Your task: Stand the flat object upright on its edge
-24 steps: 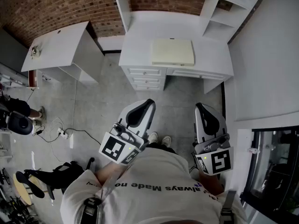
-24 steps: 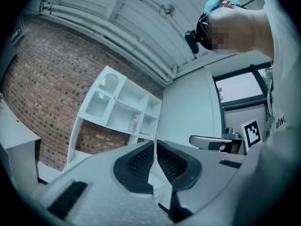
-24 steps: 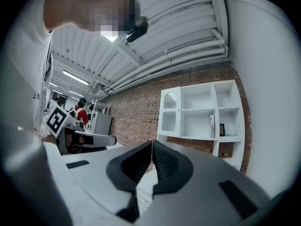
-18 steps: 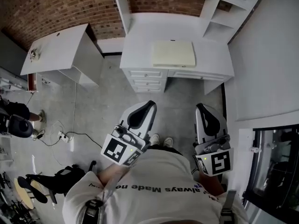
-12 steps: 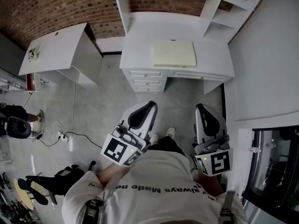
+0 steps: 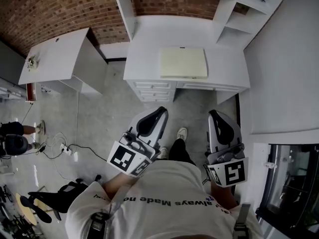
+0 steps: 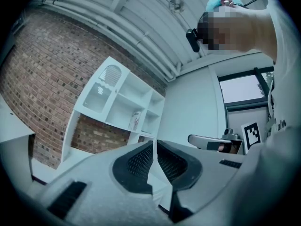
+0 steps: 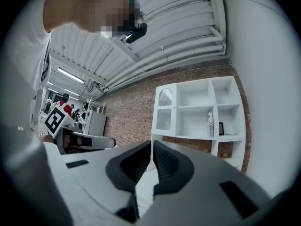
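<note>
A flat pale-yellow board [image 6: 183,62] lies face down on the white desk [image 6: 144,54] ahead of me, seen in the head view. My left gripper [image 6: 160,110] and right gripper [image 6: 213,114] hang level over the floor, well short of the desk, both shut with nothing between the jaws. In the left gripper view the left gripper [image 7: 154,146] has its dark pads closed together. The right gripper [image 8: 152,145] in the right gripper view is likewise closed, facing the white shelf unit [image 8: 197,111]. The board is hidden in both gripper views.
The desk has drawers [image 6: 153,89] below and a white shelf hutch [image 6: 234,14] behind against a brick wall. A second white table [image 6: 52,56] stands to the left. Cables [image 6: 67,148] and bags lie on the grey floor at left. A dark window frame [image 6: 291,183] is at right.
The desk and board have shifted slightly nearer and left in the head view as I step forward, one foot now ahead. Both grippers keep their pose.
</note>
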`<state>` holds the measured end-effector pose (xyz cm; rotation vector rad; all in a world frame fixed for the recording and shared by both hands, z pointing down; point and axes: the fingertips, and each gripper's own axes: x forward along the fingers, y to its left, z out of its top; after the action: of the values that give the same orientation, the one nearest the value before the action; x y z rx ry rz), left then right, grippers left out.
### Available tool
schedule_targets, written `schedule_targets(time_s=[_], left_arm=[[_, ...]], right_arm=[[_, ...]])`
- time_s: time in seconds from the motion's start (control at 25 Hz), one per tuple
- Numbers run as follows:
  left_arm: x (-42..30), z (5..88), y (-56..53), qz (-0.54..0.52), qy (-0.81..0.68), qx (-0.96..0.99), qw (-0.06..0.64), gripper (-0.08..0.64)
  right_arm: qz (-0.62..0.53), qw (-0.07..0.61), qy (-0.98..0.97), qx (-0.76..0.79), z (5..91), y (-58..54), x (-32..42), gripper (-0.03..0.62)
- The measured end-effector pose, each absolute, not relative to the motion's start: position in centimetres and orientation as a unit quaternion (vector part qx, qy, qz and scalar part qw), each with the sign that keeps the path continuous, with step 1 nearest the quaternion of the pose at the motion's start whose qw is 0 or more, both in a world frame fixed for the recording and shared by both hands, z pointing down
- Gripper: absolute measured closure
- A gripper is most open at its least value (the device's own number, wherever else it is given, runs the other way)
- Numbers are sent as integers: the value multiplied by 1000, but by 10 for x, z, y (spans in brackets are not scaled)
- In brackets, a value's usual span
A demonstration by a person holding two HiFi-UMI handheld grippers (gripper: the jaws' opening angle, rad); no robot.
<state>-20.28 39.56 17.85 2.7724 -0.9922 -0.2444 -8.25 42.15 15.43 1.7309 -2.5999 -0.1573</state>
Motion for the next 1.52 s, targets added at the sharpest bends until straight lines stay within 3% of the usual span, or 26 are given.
schedule_targets(time_s=[0.8, 1.52], left_arm=[[-57, 179, 262, -82, -356, 926, 96, 541], [-40, 189, 170, -79, -376, 918, 96, 518]], right_arm=[[-62, 8, -840, 539, 159, 284, 68, 571], [-66, 15, -853, 517, 169, 194, 80, 571]])
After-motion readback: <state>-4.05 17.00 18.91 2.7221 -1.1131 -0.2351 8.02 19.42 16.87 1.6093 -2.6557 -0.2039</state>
